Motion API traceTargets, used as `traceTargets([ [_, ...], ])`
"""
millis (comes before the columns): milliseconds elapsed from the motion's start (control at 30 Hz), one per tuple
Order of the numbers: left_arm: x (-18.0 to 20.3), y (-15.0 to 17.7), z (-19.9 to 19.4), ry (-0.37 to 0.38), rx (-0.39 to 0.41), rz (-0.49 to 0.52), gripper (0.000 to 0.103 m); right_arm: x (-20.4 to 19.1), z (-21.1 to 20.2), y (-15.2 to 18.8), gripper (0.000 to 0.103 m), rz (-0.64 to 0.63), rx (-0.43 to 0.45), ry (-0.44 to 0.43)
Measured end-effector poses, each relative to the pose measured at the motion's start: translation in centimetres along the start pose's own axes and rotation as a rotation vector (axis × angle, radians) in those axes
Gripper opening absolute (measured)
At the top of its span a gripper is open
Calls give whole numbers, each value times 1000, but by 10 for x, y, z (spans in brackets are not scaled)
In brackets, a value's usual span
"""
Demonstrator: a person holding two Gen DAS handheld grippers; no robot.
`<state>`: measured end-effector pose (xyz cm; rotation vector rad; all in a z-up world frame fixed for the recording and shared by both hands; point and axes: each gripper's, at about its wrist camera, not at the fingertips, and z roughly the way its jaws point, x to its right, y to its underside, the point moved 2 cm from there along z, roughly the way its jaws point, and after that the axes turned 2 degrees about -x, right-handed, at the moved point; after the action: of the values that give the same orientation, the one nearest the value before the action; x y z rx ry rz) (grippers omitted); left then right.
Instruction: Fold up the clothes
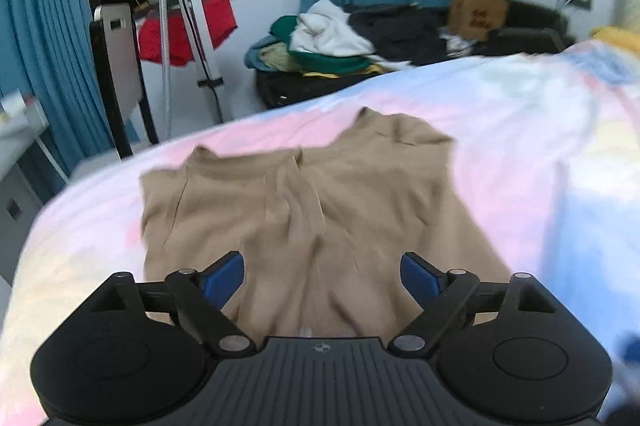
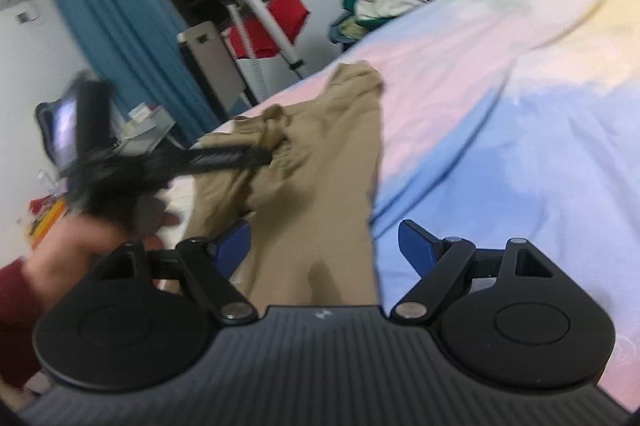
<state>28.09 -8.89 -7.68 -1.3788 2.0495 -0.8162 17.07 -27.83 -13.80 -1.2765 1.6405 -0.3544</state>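
My left gripper hangs released above the tan garment; my right gripper, jaws apart, grasps nothing, garment at twelve o'clock.

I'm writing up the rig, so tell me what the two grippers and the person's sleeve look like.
Each gripper, left gripper and right gripper, has a black ribbed body, two round black discs, black linkage arms with silver pivot pins and blue finger pads. The sleeve is dark red.
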Motion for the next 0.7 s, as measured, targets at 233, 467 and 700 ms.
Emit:
traceTargets([
  [233, -75, 96, -118, 127, -119, -347, 88, -23, -12, 6, 82, -120, 1, -6],
  [467, -126, 187, -173, 218, -269, -555, 83, -51, -37, 17, 82, -176, -47, -60],
  [700, -109, 207, -179, 269, -397, -457, 72, -61, -89, 35, 82, -145, -80, -101],
])
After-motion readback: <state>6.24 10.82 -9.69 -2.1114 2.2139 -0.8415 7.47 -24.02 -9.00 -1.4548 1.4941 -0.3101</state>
